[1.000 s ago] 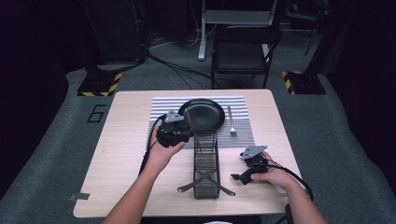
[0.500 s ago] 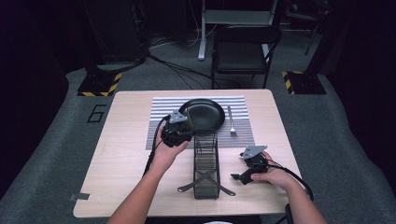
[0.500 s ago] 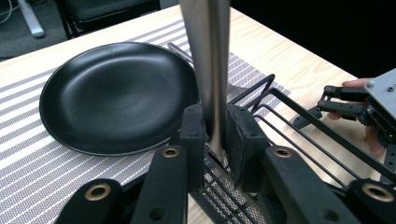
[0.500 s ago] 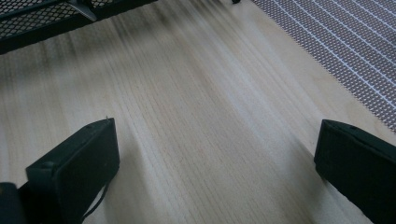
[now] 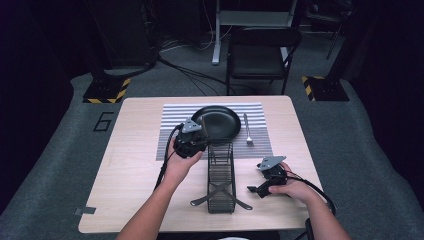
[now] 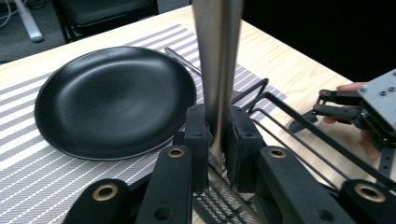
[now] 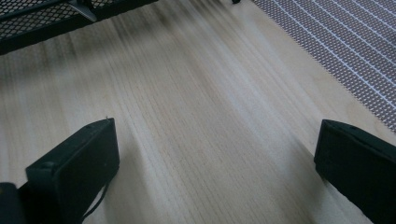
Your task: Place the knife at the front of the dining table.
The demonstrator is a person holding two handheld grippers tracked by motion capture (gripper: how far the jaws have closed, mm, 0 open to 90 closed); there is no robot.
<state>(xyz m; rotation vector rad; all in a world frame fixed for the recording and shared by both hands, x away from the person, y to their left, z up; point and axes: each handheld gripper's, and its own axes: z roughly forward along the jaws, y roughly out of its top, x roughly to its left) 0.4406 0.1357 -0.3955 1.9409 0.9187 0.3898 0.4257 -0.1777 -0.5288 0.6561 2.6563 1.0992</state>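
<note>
My left gripper is shut on a flat silver metal utensil that stands upright and runs out of the top of the left gripper view. It hovers at the far end of a black wire rack, just in front of a black plate on a striped placemat. In the left gripper view the jaws pinch the utensil near its lower end, over the rack's mesh. My right gripper rests open on the wood to the right of the rack, nothing between its fingers.
A fork lies on the placemat to the right of the plate. The wooden table has bare wood at left and front. A folding chair stands beyond the far edge, with cables on the floor.
My left gripper, with the utensil in it, has shifted a little to the right toward the rack's far end. The right gripper has stayed where it was.
</note>
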